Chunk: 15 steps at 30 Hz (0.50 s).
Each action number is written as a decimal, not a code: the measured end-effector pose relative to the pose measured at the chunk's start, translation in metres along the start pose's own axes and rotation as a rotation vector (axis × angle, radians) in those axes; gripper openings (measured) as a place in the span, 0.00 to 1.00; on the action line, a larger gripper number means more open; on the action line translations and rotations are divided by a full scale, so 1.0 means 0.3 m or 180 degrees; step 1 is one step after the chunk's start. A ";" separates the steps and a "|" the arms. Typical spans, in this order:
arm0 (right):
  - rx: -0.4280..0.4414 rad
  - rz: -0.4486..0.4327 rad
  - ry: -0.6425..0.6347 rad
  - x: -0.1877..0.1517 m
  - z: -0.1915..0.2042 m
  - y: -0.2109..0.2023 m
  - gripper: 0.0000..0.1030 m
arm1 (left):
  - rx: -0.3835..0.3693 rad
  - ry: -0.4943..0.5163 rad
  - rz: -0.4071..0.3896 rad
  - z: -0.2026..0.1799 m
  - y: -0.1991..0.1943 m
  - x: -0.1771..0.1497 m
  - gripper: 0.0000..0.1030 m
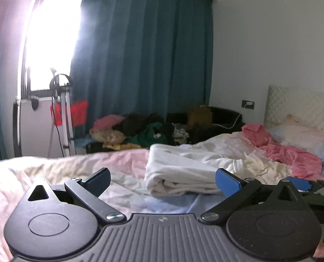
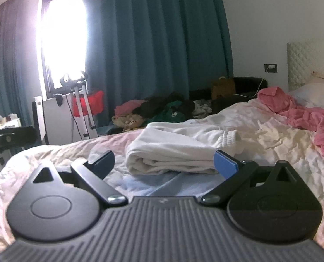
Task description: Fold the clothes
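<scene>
The white soft cotton garment (image 1: pixel 181 170) already lies folded into a thick stack on the rumpled pale bed sheet (image 1: pixel 52 168), just ahead of both tools, w/ neither touching it. Left gripper (image 1: pixel 163 180) and right gripper (image 2: pixel 164 163) both have jaws spread wide, holding nothing. Fits either 1 more fold to go or a finished bundle; a crumpled pink garment (image 2: pixel 301 111) lies unfolded near the headboard.

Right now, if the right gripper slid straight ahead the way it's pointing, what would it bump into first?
Most likely the folded white garment lying on the bed. The right gripper is open, and the bundle sits straight ahead between its fingers; depth is hard to judge.
</scene>
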State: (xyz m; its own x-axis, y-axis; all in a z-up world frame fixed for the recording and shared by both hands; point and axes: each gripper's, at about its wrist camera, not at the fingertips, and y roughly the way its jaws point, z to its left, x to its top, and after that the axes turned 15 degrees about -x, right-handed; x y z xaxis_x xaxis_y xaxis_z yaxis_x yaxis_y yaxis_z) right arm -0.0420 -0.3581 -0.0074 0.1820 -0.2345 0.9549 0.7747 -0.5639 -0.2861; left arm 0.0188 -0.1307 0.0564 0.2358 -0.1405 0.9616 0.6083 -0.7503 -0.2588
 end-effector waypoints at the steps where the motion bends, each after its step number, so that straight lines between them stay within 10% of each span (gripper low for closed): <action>1: -0.0010 0.0020 -0.0007 -0.006 0.001 0.010 0.96 | -0.0003 -0.0013 0.0022 0.003 0.014 -0.007 1.00; 15: -0.0076 0.0186 0.0028 -0.022 -0.006 0.064 0.96 | 0.0017 -0.0069 0.0124 0.024 0.074 -0.050 1.00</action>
State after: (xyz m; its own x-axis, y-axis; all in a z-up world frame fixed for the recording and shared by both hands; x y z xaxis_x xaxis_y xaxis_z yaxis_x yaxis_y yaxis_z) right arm -0.0294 -0.3686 -0.0193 0.2212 -0.2744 0.9358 0.7482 -0.5678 -0.3433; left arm 0.0341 -0.1406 0.0356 0.2757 -0.1556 0.9486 0.6024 -0.7411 -0.2966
